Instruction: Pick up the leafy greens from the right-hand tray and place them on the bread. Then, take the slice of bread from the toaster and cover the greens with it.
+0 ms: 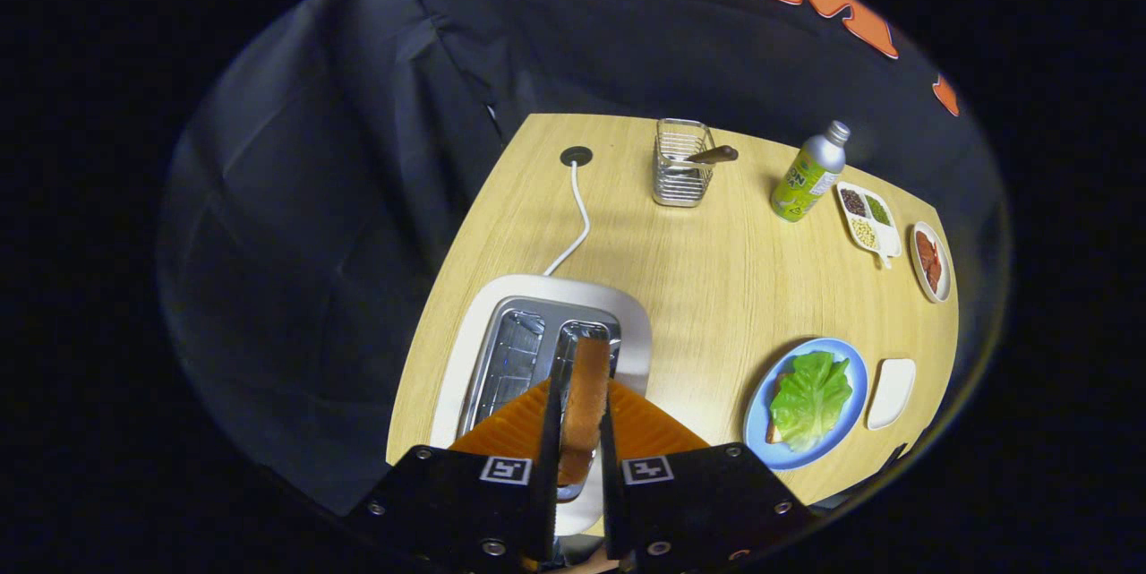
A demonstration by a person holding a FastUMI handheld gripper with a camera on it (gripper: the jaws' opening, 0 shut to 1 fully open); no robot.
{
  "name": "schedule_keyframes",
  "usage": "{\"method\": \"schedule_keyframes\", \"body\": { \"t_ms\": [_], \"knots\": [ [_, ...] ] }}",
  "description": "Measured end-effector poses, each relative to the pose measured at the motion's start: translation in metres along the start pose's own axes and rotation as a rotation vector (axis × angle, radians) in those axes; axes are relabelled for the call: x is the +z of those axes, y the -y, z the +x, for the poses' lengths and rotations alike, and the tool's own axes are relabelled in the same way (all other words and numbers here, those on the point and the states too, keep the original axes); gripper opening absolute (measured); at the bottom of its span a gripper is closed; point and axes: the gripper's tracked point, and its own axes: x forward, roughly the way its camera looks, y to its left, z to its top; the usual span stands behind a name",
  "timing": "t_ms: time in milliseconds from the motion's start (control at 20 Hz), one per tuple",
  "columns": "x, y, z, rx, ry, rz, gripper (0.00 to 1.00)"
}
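Note:
My gripper (pixel 580 395) is shut on a slice of bread (pixel 586 399), held on edge between both fingers directly above the white toaster (pixel 501 323) and its right slot. To the right of the fingers, a blue plate (pixel 850 368) carries the leafy greens (pixel 810 399). The greens lie on a slice of bread (pixel 775 432) whose crust peeks out at the near edge. Just right of the plate sits an empty white tray (pixel 891 392).
The toaster's white cord (pixel 579 216) runs to a grommet at the table's back. Beyond stand a wire basket (pixel 680 162) with a utensil, a green bottle (pixel 808 173), a divided dish of seeds (pixel 867 218) and a small dish of red food (pixel 931 261).

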Motion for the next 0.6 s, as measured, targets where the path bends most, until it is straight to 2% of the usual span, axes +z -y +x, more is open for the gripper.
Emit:
{"method": "schedule_keyframes", "body": {
  "t_ms": [200,600],
  "knots": [
    [-0.001,-0.006,-0.003,0.035,0.005,-0.002,0.16],
    [0.014,-0.01,-0.045,0.137,0.064,0.047,0.15]
  ]
}}
